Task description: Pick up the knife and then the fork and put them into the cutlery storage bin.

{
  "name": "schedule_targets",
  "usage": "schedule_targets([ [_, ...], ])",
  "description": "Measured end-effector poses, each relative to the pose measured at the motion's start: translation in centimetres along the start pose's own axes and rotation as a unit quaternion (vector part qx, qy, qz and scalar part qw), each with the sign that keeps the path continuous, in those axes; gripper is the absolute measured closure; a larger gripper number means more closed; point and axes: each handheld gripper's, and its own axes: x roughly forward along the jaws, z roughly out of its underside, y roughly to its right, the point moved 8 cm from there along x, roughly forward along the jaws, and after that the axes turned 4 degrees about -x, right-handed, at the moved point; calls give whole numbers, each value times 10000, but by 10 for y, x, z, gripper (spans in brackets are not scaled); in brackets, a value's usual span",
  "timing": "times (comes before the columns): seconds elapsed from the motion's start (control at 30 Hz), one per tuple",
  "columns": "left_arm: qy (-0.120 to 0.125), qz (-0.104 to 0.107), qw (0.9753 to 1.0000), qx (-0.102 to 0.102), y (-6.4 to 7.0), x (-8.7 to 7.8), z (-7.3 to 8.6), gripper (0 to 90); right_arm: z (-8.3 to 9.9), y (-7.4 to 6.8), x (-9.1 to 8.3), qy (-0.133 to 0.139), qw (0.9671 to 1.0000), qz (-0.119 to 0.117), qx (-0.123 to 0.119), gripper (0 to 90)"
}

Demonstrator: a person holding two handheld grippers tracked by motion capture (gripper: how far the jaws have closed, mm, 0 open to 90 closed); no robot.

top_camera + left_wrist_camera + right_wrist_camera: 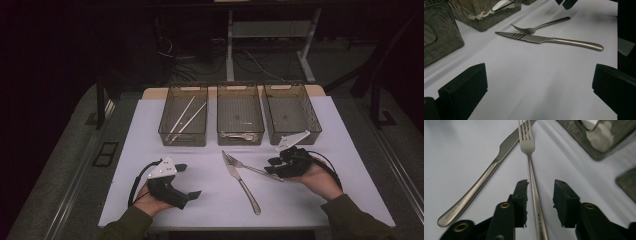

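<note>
Right gripper (pixel 540 186) is straddling the fork (pixel 531 170) handle with its jaws apart, not yet clamping (handle running between the two pads). We are seeing the right hand (pixel 320 177) resting low on the white table (pixel 310 200), palm up. Left gripper (pixel 185 181) is hanging wide open over bare table. Left bin (pixel 184 116) is holding chopsticks (pixel 186 119), middle bin (pixel 240 114) a utensil at its near wall, right bin (pixel 291 112) nothing we can make out. Fork is lying flat, tines pointing toward the bins, crossing the knife (pixel 243 186) near its blade.
</note>
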Motion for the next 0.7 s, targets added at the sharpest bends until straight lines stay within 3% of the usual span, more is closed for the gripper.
schedule_targets([
  [0.17, 13, -4, 10000, -17, 0, 0, 0, 0, -13, 4, 10, -252, 9992, -262, -181, 604],
  [0.23, 9, -6, 10000, -13, -1, 0, 0, 0, -16, 7, 17, -439, 9985, -228, -252, 588],
  [0.4, 7, 1, 10000, -4, -1, -1, 0, 0, -22, 5, 32, -743, 9953, -385, -484, 638],
  [0.7, 9, 8, 10000, -2, 0, -1, 0, 0, -26, 1, 52, -1216, 9888, -393, -765, 765],
])
